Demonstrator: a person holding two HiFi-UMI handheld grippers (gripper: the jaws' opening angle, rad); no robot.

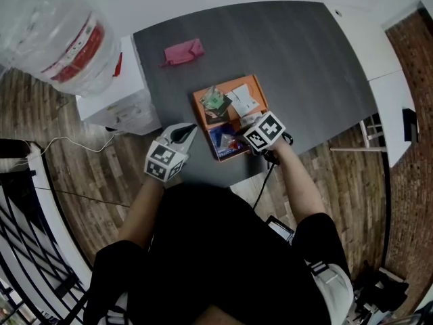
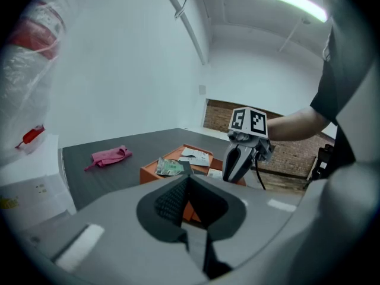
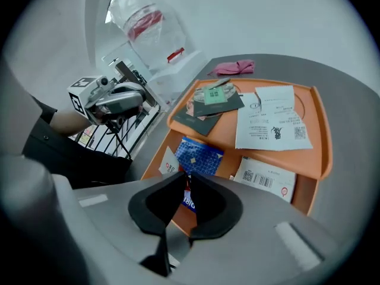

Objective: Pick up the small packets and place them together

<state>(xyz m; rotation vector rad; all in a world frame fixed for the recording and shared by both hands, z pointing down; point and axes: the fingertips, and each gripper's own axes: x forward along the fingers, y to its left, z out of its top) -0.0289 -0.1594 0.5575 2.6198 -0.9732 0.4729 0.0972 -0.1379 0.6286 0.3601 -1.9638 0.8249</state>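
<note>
A: Where is the blue packet [image 3: 199, 156]?
B: In the orange tray [image 3: 321, 129] on the table [image 1: 298, 59], in the part nearest the person. The fingers of the right gripper [image 3: 183, 181] pinch its edge
A: And the left gripper [image 2: 189, 180]?
B: Beside the tray, fingers squeezed together on nothing

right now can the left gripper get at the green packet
Probably yes: the green packet lies uncovered at the left of the orange tray, nothing between it and the left gripper, whose shut jaws would need opening.
</note>
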